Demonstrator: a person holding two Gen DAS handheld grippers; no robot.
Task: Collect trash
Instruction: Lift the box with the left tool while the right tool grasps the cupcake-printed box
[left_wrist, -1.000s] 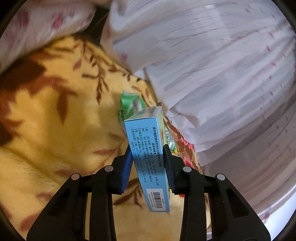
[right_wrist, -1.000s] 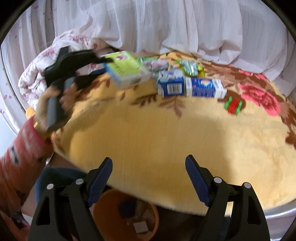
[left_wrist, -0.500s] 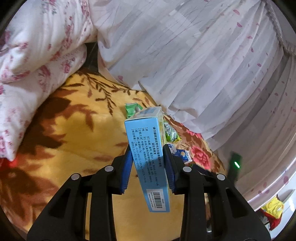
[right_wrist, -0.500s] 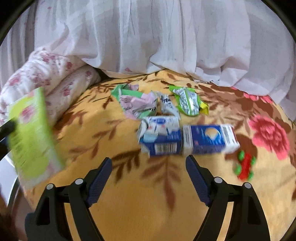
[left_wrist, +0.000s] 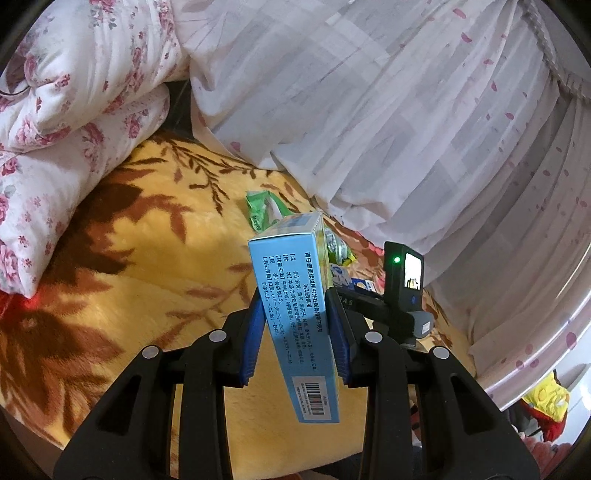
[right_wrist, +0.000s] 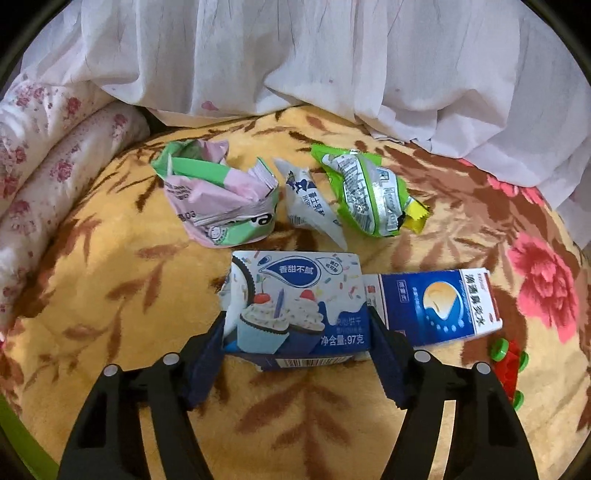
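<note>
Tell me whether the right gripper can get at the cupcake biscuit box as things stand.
Probably yes. The right gripper already straddles the biscuit box; its jaws have just been closing on its ends, with nothing on top. The dark blue carton abuts one end and may crowd that jaw.

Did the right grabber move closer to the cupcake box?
Yes. The right gripper came forward over the blanket; its jaws, just closing, now flank the cupcake box.

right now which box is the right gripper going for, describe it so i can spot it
On the yellow floral blanket, below the crumpled wrappers, two boxes lie side by side. It is the left one, the biscuit box, printed with cupcakes, between the right gripper pads.
</note>
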